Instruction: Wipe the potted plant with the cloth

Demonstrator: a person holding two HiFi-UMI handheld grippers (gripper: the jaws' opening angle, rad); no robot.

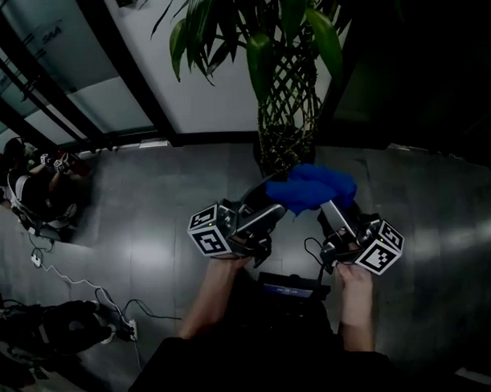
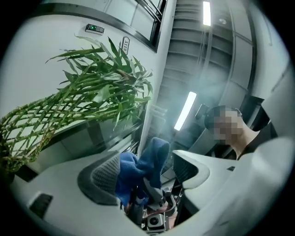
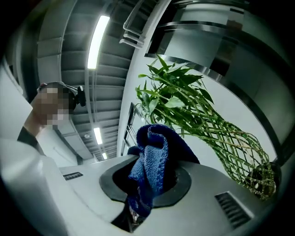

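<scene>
The potted plant's braided green stem [image 1: 287, 109] rises at top centre, with long leaves [image 1: 261, 54] above. A blue cloth [image 1: 313, 187] is bunched in the air just in front of the stem's base. My right gripper [image 1: 332, 202] is shut on it; in the right gripper view the cloth [image 3: 150, 168] bulges out between the closed jaws, with the plant [image 3: 207, 124] beyond. My left gripper [image 1: 278, 202] stands open around the cloth's other end: in the left gripper view the cloth [image 2: 143, 168] hangs between the spread jaws against the left pad [image 2: 103, 177]. The plant [image 2: 69, 108] lies left there.
A white wall panel [image 1: 209, 80] with dark frames stands behind the plant. A person [image 1: 36, 190] sits on the grey floor at far left. Cables and a power strip [image 1: 113, 312] trail at lower left beside a dark bag [image 1: 49, 327].
</scene>
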